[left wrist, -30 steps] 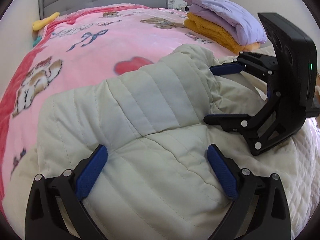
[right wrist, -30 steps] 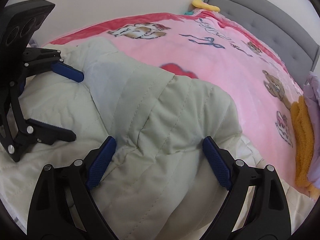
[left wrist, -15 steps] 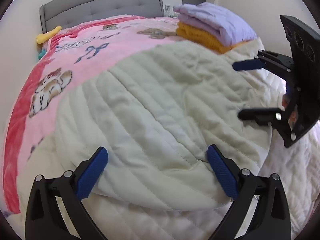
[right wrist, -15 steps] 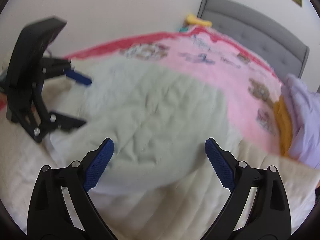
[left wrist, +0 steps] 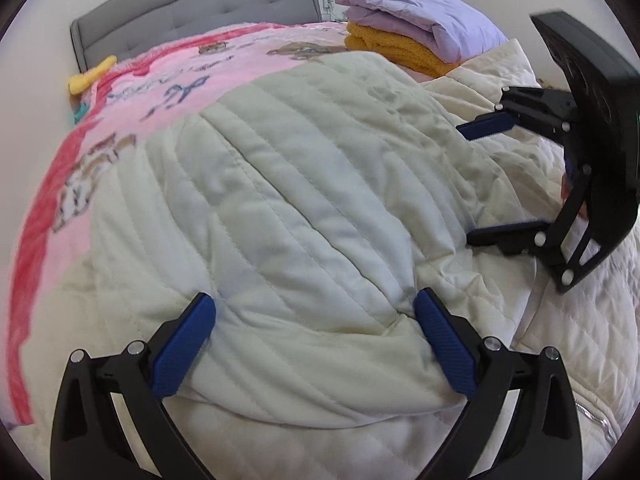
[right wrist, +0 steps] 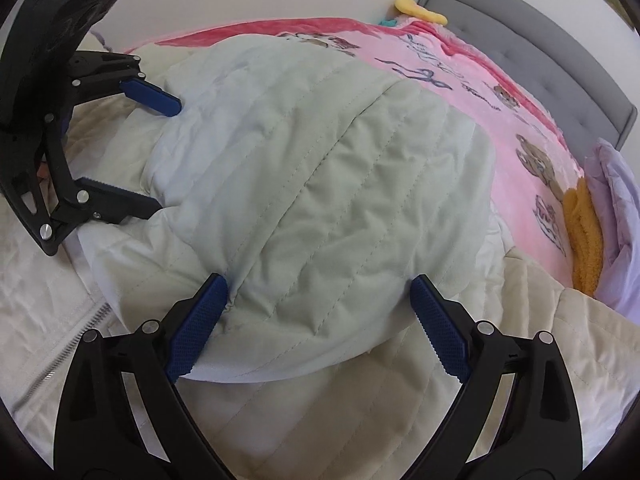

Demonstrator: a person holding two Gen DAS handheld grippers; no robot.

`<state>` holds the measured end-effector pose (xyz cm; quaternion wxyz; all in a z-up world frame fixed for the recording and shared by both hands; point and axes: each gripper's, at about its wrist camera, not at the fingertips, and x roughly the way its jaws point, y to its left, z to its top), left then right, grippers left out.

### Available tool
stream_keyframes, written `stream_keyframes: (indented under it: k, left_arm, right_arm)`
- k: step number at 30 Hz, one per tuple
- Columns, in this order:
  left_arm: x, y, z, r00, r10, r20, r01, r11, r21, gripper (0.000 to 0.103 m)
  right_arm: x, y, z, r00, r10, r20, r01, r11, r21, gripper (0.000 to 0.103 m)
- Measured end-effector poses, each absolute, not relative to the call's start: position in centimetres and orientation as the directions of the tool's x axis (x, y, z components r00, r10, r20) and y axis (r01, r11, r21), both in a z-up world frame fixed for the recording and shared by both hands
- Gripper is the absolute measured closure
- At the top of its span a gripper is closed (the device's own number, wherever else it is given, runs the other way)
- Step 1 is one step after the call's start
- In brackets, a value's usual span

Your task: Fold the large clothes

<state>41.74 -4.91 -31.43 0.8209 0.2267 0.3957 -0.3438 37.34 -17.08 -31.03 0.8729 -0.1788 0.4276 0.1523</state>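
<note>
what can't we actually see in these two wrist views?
- Jacket: lower part cut off by the bottom edge in both views; the folded-over flap hides what lies under it.
- Zipper: only a short stretch shows, right view, the rest under the flap.
- Yellow toy: too small to identify.
- Right gripper: casing blurred in the left view.

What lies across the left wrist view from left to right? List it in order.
Yellow plush toy by the headboard → pink printed blanket → cream quilted jacket → folded orange and lilac clothes stack → the black right gripper with blue pads, open.
</note>
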Motion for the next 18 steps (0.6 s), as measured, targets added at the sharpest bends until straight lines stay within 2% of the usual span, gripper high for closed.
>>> stream_keyframes:
  k: [3,5,7,10,13,18]
  left_arm:
    - [40.5,-4.4,-28.8,0.504,-0.402,-0.765,0.73,0.672,0.127,0.005]
    - [39.8,-3.9,-27.5,0.514,-0.427,-0.744,0.729,0.675,0.116,0.005]
    - [39.2,-3.8,-27.0,0.511,-0.441,-0.738,0.739,0.664,0.114,0.005]
    - [37.8,-4.3,-27.5,0.512,-0.435,-0.74,0.767,0.62,0.166,0.005]
    - [38.2,-4.6,-28.8,0.489,-0.412,-0.769,0.769,0.62,0.156,0.005]
    - [38.7,-4.4,-31.1,0.463,-0.389,-0.797,0.76,0.637,0.13,0.005]
  right_arm:
    - [36.4,-17.3,-28.3,0.648,0.144,-0.748,-0.407,0.896,-0.18,0.016]
    - [35.2,-17.1,-25.8,0.712,0.17,-0.681,-0.397,0.898,-0.191,0.016]
    - [34.4,-16.3,-24.4,0.722,0.226,-0.654,-0.445,0.876,-0.189,0.016]
    - [33.4,-13.8,-25.2,0.682,0.254,-0.686,-0.554,0.792,-0.257,0.032]
    - [33.0,-12.2,-27.9,0.652,0.206,-0.729,-0.597,0.733,-0.327,0.033]
    - [35.0,-14.7,-30.3,0.543,0.253,-0.801,-0.548,0.829,-0.109,0.03]
